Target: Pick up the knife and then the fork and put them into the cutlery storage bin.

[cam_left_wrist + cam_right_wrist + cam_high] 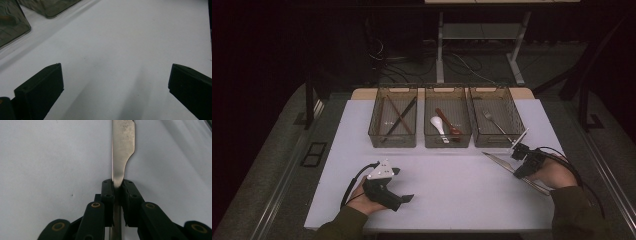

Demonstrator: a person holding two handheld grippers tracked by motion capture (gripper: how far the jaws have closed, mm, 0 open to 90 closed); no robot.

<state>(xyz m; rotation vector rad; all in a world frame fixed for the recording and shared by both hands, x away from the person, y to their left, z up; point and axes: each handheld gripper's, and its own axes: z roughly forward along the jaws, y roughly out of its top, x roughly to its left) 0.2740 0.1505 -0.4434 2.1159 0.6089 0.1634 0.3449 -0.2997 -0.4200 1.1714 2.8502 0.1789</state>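
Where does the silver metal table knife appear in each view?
High view: the silver metal table knife lies slanted at the table's front right, clamped in the right gripper.
Left gripper view: bare white table, clear plastic bin corners top left.
Right gripper view: centre, blade rising from shut jaws.
Shared landmark: white table.

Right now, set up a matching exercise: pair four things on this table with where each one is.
Things:
1. knife
2. fork
3. white spoon
4. chopsticks

Places:
A. middle basket
B. left basket
C. between the right gripper's fingers
D. right basket

Pairs: 1-C, 2-D, 3-A, 4-B
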